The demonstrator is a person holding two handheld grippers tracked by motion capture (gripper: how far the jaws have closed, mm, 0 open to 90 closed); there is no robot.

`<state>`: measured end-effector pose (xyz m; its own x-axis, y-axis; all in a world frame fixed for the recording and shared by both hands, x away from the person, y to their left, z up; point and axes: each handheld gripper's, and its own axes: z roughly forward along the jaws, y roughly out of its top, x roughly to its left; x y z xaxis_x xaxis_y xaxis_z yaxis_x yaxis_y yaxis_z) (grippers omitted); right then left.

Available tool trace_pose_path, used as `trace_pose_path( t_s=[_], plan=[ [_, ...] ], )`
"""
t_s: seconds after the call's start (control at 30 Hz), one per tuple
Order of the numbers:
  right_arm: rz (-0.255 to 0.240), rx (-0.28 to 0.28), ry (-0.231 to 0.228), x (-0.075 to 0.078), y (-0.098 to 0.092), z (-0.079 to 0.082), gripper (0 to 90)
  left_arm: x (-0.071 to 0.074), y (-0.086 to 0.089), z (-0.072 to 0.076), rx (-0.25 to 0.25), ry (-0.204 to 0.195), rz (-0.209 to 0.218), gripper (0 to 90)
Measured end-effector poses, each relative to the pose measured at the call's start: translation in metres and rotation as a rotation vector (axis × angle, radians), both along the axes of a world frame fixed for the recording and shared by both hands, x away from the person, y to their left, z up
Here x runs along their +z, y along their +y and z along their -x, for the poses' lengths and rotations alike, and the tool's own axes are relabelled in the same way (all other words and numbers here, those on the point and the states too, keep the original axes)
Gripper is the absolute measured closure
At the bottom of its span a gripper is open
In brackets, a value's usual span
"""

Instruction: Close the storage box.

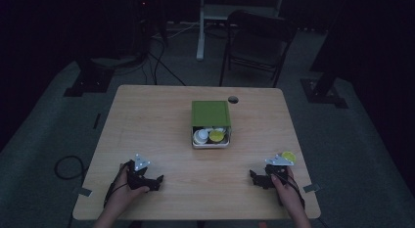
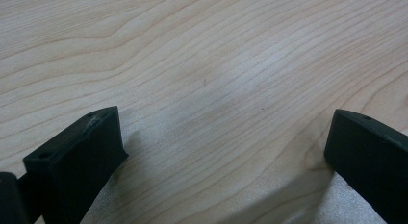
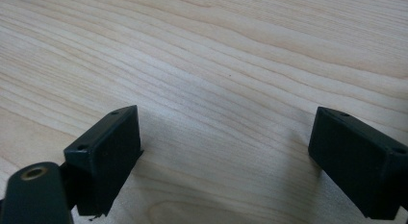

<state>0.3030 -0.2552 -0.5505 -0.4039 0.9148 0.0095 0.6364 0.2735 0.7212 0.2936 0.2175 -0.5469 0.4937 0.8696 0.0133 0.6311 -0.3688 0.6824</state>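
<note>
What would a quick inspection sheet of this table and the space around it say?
Surface: wooden table, with a round hole near the far edge.
Job's things: box with green lid slid back, cups inside; yellow disc beside the right gripper.
Clutter: nothing seen.
Grippers: left gripper and right gripper both open, resting low on the wood.
Cables: black cable looped on the floor at left.
Surroundings: dark room, folding chair behind the table.

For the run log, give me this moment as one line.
left gripper: open, empty | right gripper: open, empty | box: mid-table, untouched
</note>
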Motion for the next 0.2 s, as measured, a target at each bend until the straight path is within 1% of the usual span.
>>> trace_pose_path(
  t_s=[0.2],
  plan=[
    [0.0, 0.0, 0.0, 0.0001, 0.0, 0.0, 10.6, -0.0001, -0.0009, 0.0, 0.01, -0.001, 0.001, 0.3]
  ],
)
